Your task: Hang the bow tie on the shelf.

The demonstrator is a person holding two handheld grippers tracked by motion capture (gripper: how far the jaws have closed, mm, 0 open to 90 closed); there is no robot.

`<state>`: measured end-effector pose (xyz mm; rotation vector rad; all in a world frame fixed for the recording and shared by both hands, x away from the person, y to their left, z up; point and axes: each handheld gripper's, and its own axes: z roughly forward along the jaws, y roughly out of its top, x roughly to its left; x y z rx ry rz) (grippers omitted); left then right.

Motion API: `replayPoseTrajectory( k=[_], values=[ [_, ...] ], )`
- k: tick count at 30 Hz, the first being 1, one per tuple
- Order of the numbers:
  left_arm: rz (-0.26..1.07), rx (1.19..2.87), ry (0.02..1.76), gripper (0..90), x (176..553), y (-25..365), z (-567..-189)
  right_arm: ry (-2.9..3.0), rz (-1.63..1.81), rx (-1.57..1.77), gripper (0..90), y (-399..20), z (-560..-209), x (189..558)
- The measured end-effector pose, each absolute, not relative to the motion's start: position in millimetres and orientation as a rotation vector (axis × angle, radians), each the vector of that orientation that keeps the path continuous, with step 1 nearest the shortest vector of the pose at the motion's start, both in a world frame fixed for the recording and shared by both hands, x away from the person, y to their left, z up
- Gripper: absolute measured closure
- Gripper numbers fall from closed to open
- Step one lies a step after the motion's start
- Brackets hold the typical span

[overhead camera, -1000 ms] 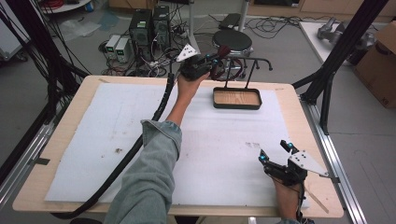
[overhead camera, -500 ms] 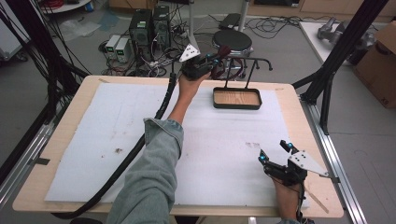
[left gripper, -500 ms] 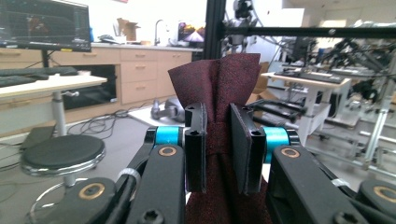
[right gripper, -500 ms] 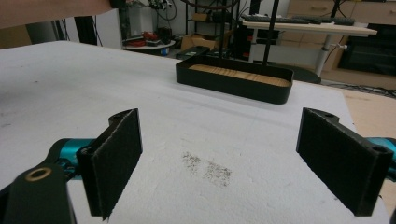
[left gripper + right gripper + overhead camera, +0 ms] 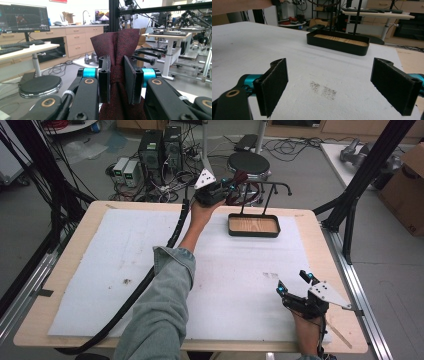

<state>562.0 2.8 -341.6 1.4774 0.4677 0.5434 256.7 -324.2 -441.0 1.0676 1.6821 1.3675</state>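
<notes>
Left gripper view has the left gripper [image 5: 117, 82] pinching a dark red tie [image 5: 117, 47] at the table's far edge beside the rack [image 5: 267, 190], probably best draped slowly over its bar while the right gripper [image 5: 337, 87] waits wide open.

dark red tie [image 5: 120, 50], black tray [image 5: 253, 226], white mat [image 5: 100, 265]

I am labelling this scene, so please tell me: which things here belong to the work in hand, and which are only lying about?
Part of the work:
- dark red tie, clamped in the left tool
- black stand with a wooden tray
- right tool, open, waiting on the white mat

Lying about:
- round stool
- computer boxes
- cardboard box
</notes>
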Motion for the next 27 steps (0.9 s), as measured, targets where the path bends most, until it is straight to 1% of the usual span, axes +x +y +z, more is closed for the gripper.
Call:
replayPoseTrajectory(
  k=[11,14,19,23,27],
  values=[
    [0.588,1.477,0.436,73.8,565.0,5.7,-346.5,1.688,1.371,1.065,13.4,-324.1,-441.2,257.0],
    [0.595,1.485,0.443,70.7,564.2,6.9,-347.0,1.688,1.370,1.064,13.4,-324.1,-441.2,257.1],
    [0.621,1.507,0.436,68.5,562.1,7.3,-347.8,1.689,1.370,1.064,13.4,-324.1,-441.2,257.1],
    [0.630,1.521,0.434,63.8,560.5,8.8,-347.5,1.688,1.370,1.064,13.4,-324.1,-441.2,257.1],
    [0.634,1.539,0.434,62.5,559.4,10.9,-349.7,1.689,1.368,1.064,13.4,-324.0,-441.2,257.1]
  ],
)
